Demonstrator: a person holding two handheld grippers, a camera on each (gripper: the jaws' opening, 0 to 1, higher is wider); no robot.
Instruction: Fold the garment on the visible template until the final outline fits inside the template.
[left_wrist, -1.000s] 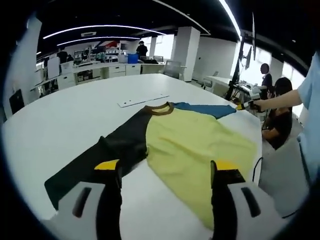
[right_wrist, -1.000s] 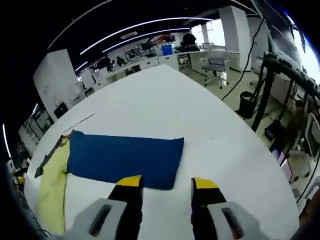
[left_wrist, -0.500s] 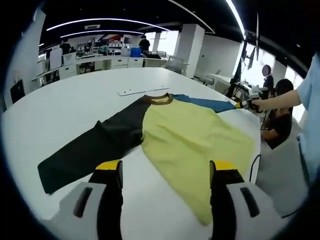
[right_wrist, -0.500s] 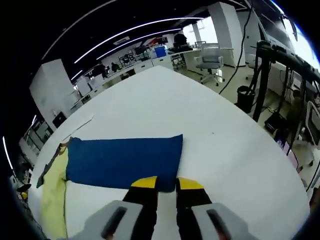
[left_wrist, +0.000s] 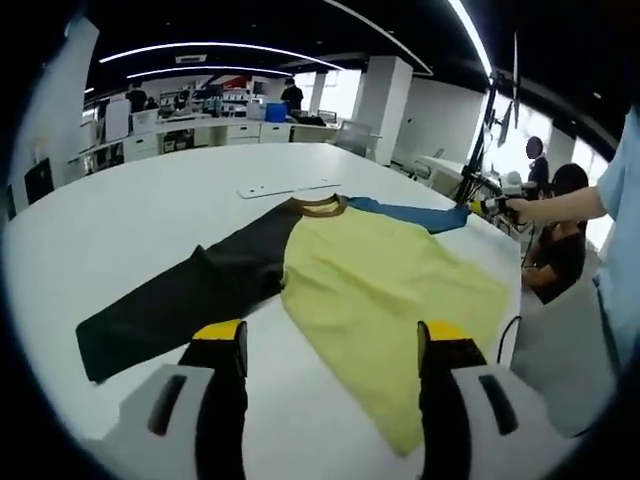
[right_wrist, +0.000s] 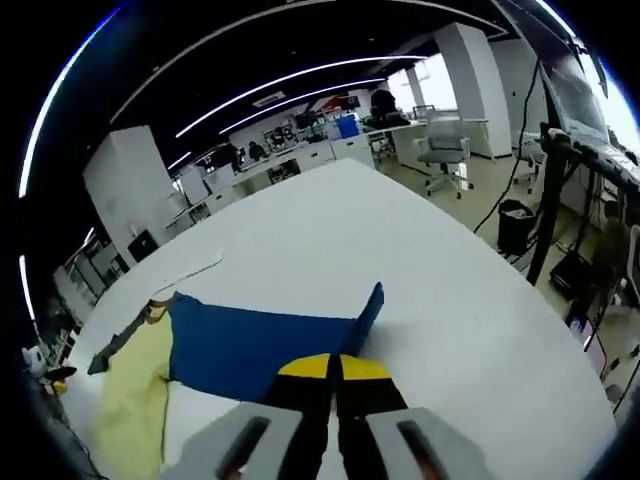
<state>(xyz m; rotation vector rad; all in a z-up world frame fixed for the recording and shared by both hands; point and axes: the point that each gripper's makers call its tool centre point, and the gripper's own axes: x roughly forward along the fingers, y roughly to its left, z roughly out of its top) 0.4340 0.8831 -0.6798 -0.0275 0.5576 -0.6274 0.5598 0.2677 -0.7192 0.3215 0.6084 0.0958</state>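
Observation:
A long-sleeved shirt lies flat on the white table (left_wrist: 120, 230): yellow body (left_wrist: 385, 285), black sleeve (left_wrist: 185, 300), blue sleeve (left_wrist: 405, 213), brown collar (left_wrist: 320, 206). My left gripper (left_wrist: 331, 345) hovers open over the table just short of the shirt's hem, holding nothing. In the right gripper view my right gripper (right_wrist: 334, 366) is shut on the cuff end of the blue sleeve (right_wrist: 260, 340), whose corner stands lifted off the table. The yellow body (right_wrist: 135, 400) lies to its left. The right gripper (left_wrist: 488, 209) also appears at the sleeve's far end, held by a person's hand.
A flat white strip (left_wrist: 287, 187) lies on the table beyond the collar, also seen as a white strip (right_wrist: 190, 270). People sit past the table's right edge (left_wrist: 560, 230). An office chair (right_wrist: 443, 150) and desks stand beyond the table's far end.
My right gripper has gone from open to shut on the blue sleeve's cuff and raised that end. The left gripper stays open; its view has barely shifted.

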